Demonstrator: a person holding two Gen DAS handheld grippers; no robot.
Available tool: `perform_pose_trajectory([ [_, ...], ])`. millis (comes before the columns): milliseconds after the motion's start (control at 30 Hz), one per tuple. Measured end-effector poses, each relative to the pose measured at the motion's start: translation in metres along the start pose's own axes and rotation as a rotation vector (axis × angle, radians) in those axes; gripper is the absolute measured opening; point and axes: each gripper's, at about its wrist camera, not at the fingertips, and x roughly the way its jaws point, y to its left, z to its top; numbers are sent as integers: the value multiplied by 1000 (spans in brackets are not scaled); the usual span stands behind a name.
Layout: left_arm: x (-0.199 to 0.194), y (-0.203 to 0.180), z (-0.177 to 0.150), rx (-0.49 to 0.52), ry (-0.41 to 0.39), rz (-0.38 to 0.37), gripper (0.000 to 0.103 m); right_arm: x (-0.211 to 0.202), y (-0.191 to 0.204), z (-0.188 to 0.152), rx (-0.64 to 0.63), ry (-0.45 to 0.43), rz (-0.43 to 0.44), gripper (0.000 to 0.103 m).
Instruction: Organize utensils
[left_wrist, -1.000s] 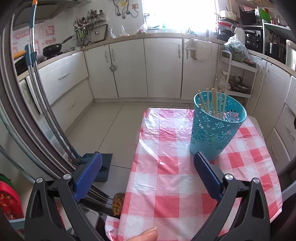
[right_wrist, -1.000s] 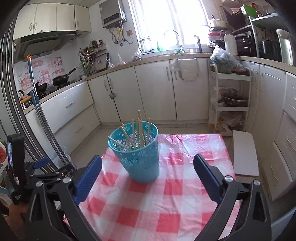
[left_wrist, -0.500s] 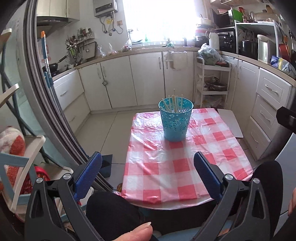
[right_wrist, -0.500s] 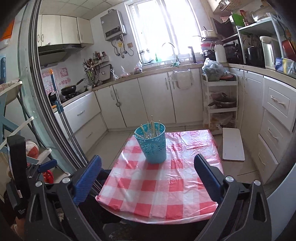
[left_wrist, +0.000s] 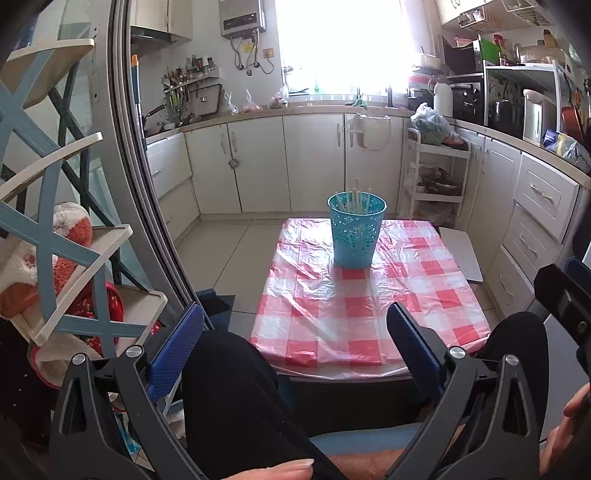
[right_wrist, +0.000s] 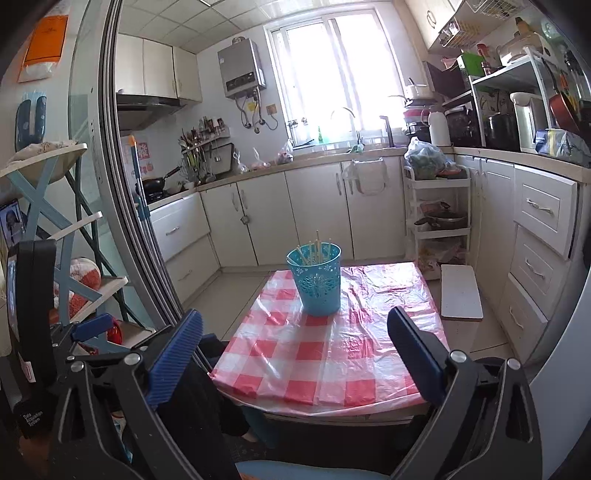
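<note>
Chopsticks (left_wrist: 354, 201) stood bunched in the teal basket (left_wrist: 356, 236) at frame centre on the checked tablecloth (left_wrist: 369, 306), long axes near upright, tips fanning upward. Any knock risked tipping that tall, light basket. Left gripper (left_wrist: 295, 350) and right gripper (right_wrist: 295, 350) were wide open, empty, low in frame.
</note>
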Motion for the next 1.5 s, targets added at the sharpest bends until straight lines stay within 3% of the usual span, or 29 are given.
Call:
perform_pose_trajectory([
  [1167, 11, 6, -5, -20, 13, 37, 95, 8, 4, -10, -3, 70, 14, 96],
  [1267, 13, 7, -5, -29, 24, 22, 95, 8, 3, -11, -2, 74, 13, 96],
  [1400, 23, 13, -8, -73, 75, -72, 95, 9, 2, -11, -1, 79, 15, 96],
  [1500, 21, 12, -11, -62, 48, -47, 95, 9, 2, -11, 0, 80, 14, 96],
])
